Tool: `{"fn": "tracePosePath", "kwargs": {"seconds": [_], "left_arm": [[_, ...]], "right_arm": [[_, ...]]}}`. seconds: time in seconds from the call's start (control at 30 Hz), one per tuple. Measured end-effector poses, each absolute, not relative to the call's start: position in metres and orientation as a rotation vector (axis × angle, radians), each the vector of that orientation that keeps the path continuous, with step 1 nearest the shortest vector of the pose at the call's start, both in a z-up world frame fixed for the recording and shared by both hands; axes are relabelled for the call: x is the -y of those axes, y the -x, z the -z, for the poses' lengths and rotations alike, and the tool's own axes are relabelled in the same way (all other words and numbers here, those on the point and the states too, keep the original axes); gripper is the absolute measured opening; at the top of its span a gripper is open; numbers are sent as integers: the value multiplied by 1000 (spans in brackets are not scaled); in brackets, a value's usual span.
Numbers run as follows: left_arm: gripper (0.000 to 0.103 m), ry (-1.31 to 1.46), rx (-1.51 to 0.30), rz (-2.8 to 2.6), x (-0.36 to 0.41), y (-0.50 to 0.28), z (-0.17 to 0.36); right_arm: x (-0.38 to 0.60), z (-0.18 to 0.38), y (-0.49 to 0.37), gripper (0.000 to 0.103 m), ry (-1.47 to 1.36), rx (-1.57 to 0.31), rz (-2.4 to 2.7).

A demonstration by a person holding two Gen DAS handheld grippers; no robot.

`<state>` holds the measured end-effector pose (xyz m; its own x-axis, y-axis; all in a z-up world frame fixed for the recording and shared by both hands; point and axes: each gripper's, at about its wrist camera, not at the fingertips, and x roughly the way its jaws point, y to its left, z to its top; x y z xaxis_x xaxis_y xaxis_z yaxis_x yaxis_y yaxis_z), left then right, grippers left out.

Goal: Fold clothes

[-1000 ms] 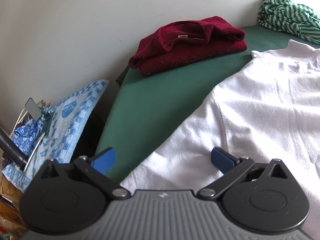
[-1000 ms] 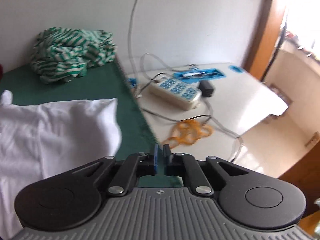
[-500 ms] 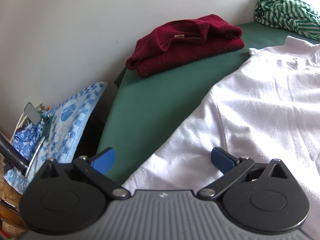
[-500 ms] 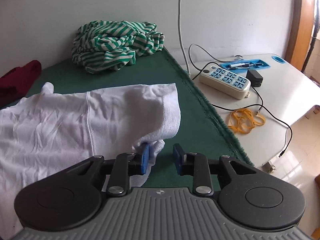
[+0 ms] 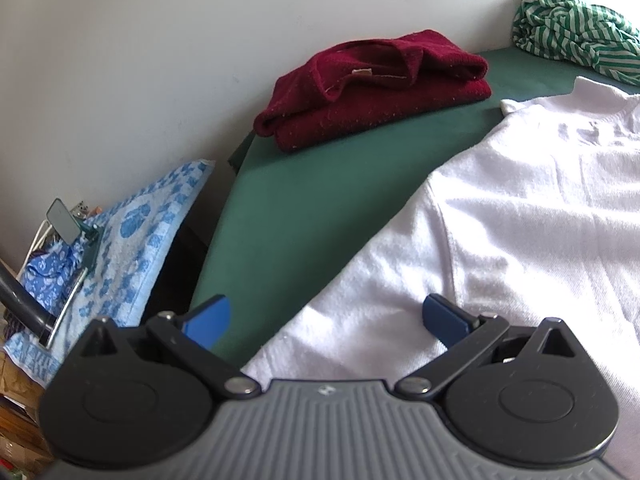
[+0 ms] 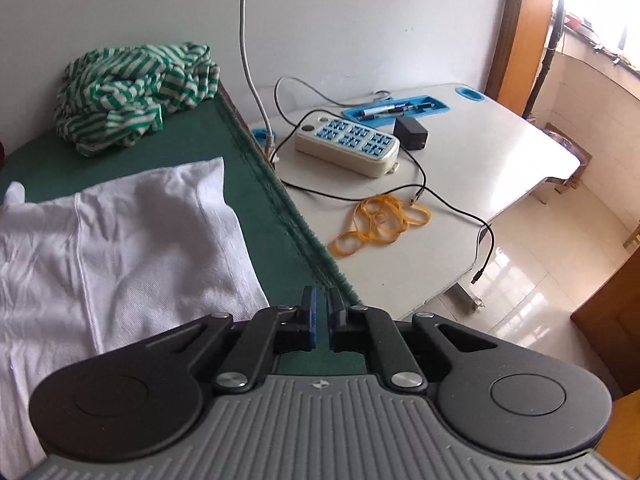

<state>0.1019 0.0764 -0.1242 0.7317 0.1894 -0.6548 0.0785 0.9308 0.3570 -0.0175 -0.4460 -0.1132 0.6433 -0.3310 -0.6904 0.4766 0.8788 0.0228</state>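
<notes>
White soft cotton shirt [image 5: 520, 220] [image 6: 120, 240]: flat on the green-covered bench [image 5: 300, 208], not folded yet. Long way of it: from close under both tools out to the collar at the far end.

Left tool [image 5: 326, 314]: spread wide, pinching nothing. Shirt edge right below it, slanting ahead and to the right; right finger over white cloth, left finger over bare green. Probably the nearer tool for a grab.

Right tool [image 6: 321, 308]: almost pressed together, only a thin slit, nothing in it. Shirt sleeve just to its left, not touching; bench edge straight ahead.

Ahead of the left tool, by the wall: folded dark red woolly sweater [image 5: 372, 88]. Far ahead and right of it: crumpled green-and-white striped top [image 5: 572, 28], likely still to fold. Left of it, off the bench: blue-and-white towel [image 5: 132, 248].

Right of the right tool: white side bench [image 6: 480, 184] with a cream power strip [image 6: 348, 144], orange rubber bands [image 6: 380, 220], and a blue tray [image 6: 436, 106] holding pens.
</notes>
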Motion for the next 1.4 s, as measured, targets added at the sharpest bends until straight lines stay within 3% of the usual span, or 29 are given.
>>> {"fn": "tracePosePath", "kwargs": {"seconds": [0.17, 0.27, 0.3, 0.37, 0.5, 0.57, 0.6, 0.73, 0.83, 0.9, 1.03, 1.13, 1.27, 1.4], "left_arm": [[102, -401, -756, -70, -72, -101, 124], [101, -432, -743, -72, -79, -98, 122], [98, -456, -735, -109, -85, -96, 121], [77, -439, -760, -168, -104, -95, 119], [75, -248, -792, -166, -141, -91, 98], [86, -249, -780, -138, -131, -90, 95], [86, -270, -778, -125, -123, -90, 96], [72, -270, -808, -40, -100, -77, 105], [78, -215, -809, 31, -89, -59, 108], [78, -194, -818, 48, -83, -51, 112], [78, -202, -804, 54, -76, -28, 114], [88, -165, -786, 68, -84, 0, 107], [89, -137, -796, 41, -102, 28, 104], [91, -73, -816, 7, -128, 36, 105]], "right_arm": [[407, 106, -2, 37, -227, -738, 184], [402, 121, -16, 27, -179, -804, 251], [406, 123, -16, 14, -163, -807, 300], [410, 120, -15, 14, -147, -824, 365], [374, 102, -11, 14, -94, -768, 207], [344, 105, -19, 15, -53, -784, 98], [331, 108, -25, 16, -31, -803, 59], [295, 110, -53, 15, 50, -877, 32], [253, 75, -73, 19, 42, -812, -184], [205, 56, -96, 30, 65, -809, -349], [100, 43, -142, 30, 100, -841, -595], [25, 49, -164, 37, 167, -872, -753], [-49, 73, -165, 41, 320, -904, -890], [-82, 99, -162, 54, 476, -921, -949]]}}
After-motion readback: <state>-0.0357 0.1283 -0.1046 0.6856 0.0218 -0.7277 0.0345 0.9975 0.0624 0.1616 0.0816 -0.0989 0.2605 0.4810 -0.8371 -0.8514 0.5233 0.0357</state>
